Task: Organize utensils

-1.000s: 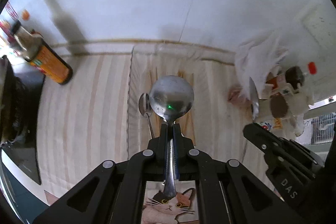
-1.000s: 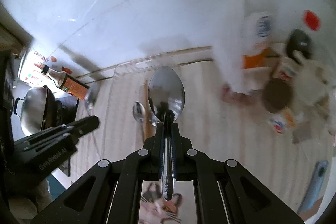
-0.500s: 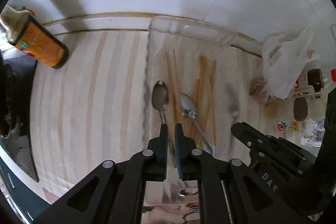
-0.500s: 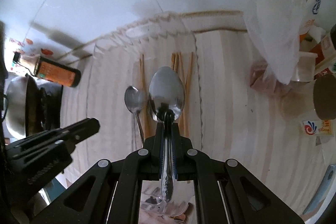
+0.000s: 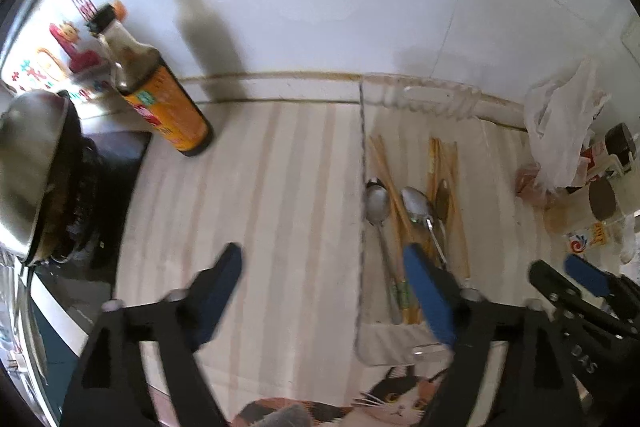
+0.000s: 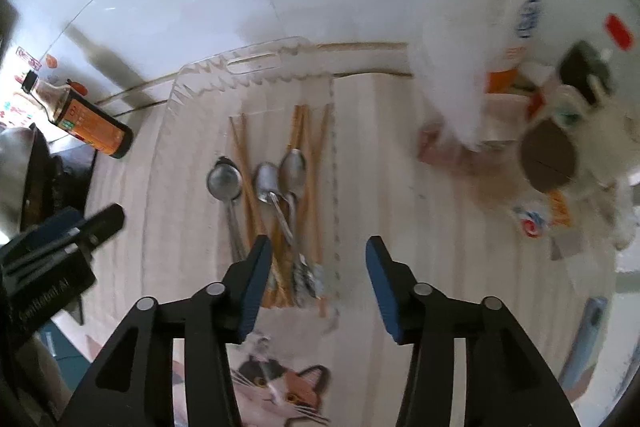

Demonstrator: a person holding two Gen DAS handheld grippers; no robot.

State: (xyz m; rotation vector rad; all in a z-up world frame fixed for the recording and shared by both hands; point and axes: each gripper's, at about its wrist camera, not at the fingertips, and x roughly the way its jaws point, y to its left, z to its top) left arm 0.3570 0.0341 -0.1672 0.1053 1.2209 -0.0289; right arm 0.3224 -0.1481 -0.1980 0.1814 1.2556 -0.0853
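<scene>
A clear plastic tray (image 6: 256, 61) lies on the striped counter against the wall; it also shows in the left wrist view (image 5: 436, 95). In it lie three metal spoons (image 6: 225, 181) (image 6: 267, 183) (image 6: 293, 165) and several wooden chopsticks (image 6: 297, 131), side by side. The left wrist view shows the spoons (image 5: 377, 201) (image 5: 417, 205) and chopsticks (image 5: 436, 163) too. My left gripper (image 5: 320, 263) is open and empty, above the counter at the tray's left edge. My right gripper (image 6: 316, 251) is open and empty, above the tray's near right corner.
A brown sauce bottle (image 5: 160, 99) stands left of the tray beside a wok on a stove (image 5: 36, 163). A white plastic bag (image 5: 560, 131) and small jars and packets (image 6: 548, 155) crowd the right side. A cat-print cloth (image 6: 276, 383) lies at the near edge.
Both grippers let go of their spoons, which now lie in the tray. Both jaws have opened wide, and the left gripper has shifted left of the tray.
</scene>
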